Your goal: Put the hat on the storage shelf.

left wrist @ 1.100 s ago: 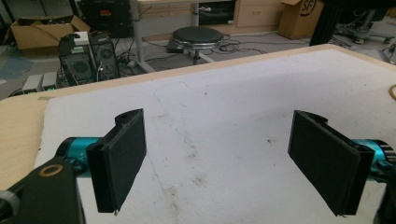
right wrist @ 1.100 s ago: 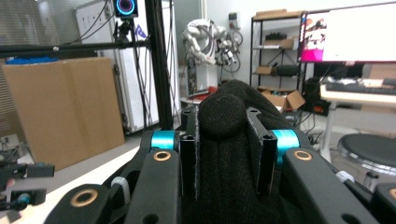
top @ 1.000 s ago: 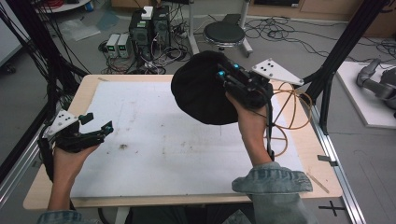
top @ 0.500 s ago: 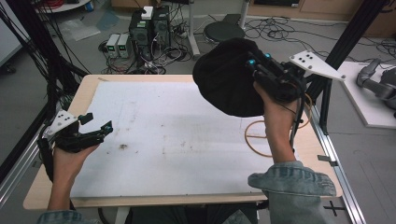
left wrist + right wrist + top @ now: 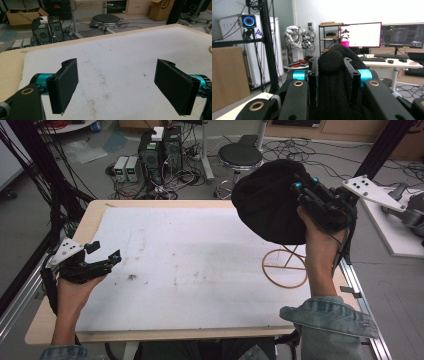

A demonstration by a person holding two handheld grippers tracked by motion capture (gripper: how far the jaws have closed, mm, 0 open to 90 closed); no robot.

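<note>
Since a second before, the right gripper point(image 5: 305, 190) had carried the hat point(image 5: 267, 202) (black, soft, knitted) up and right, clear of the wire stand point(image 5: 285, 267) on the mat point(image 5: 190, 265). Its jaws pinched the hat's fold. Left of the stand, the left gripper point(image 5: 107, 260) rested gaping, holding nothing.
</note>
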